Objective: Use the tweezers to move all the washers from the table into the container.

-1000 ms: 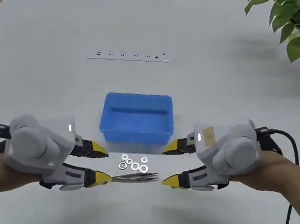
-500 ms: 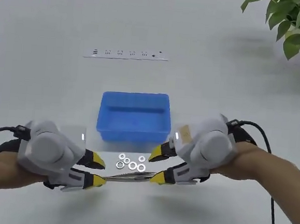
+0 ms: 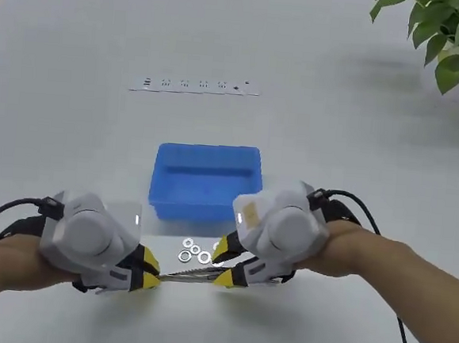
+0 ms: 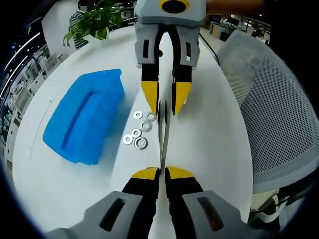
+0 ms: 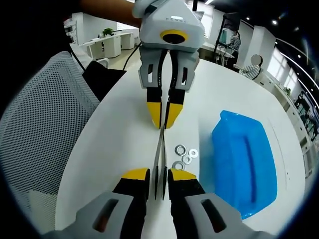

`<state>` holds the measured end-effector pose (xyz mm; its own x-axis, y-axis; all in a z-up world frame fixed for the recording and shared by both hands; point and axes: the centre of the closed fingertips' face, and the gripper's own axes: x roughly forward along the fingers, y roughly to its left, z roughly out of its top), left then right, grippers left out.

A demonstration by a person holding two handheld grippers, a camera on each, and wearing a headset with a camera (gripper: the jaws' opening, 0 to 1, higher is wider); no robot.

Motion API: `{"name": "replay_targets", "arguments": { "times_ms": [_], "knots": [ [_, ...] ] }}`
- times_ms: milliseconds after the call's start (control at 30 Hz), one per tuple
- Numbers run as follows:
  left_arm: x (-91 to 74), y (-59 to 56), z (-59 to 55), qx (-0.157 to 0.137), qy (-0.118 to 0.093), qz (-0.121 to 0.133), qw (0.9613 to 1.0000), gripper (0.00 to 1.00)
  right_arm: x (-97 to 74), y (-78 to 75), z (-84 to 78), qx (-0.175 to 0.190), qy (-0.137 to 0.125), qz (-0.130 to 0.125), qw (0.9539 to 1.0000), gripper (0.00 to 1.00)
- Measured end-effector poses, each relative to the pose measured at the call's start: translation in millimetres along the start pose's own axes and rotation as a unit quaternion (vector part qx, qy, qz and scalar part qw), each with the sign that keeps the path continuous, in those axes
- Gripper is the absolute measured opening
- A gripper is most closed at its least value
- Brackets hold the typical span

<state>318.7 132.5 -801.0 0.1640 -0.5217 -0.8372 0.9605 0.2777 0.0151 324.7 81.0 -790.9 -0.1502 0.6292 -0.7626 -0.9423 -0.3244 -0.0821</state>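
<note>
while the left gripper (image 3: 150, 275) pinches the tweezers' (image 3: 185, 274) joined end, their tips point between the right gripper's (image 3: 222, 265) parted jaws, flat on the white table (image 3: 336, 124).

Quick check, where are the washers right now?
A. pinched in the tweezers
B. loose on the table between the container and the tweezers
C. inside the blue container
B: the washers lie in a loose cluster on the table, with the blue container on one side and the tweezers on the other.
</note>
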Motion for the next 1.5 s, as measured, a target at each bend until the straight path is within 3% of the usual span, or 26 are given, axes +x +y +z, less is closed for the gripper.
{"name": "replay_targets", "arguments": {
  "times_ms": [467,900,1100,1500],
  "knots": [
    [5.2,1.9,0.5,0.005,-0.005,-0.008,0.9999,0.07,11.9,-1.1,-5.9,-0.001,0.018,0.005,0.9998,0.15],
    [-2.2,-2.3,7.0,0.035,-0.009,-0.002,0.9993,0.06,13.6,2.3,-7.7,0.002,0.026,0.002,0.9997,0.14],
    [-12.1,-3.5,15.3,0.044,-0.016,0.005,0.9989,0.06,11.7,4.6,-7.3,0.002,0.028,0.000,0.9996,0.14],
    [-40.1,-8.5,48.3,0.067,-0.039,0.012,0.9969,0.06,-3.6,6.0,2.2,0.018,0.012,-0.023,0.9995,0.12]
  ]
}}
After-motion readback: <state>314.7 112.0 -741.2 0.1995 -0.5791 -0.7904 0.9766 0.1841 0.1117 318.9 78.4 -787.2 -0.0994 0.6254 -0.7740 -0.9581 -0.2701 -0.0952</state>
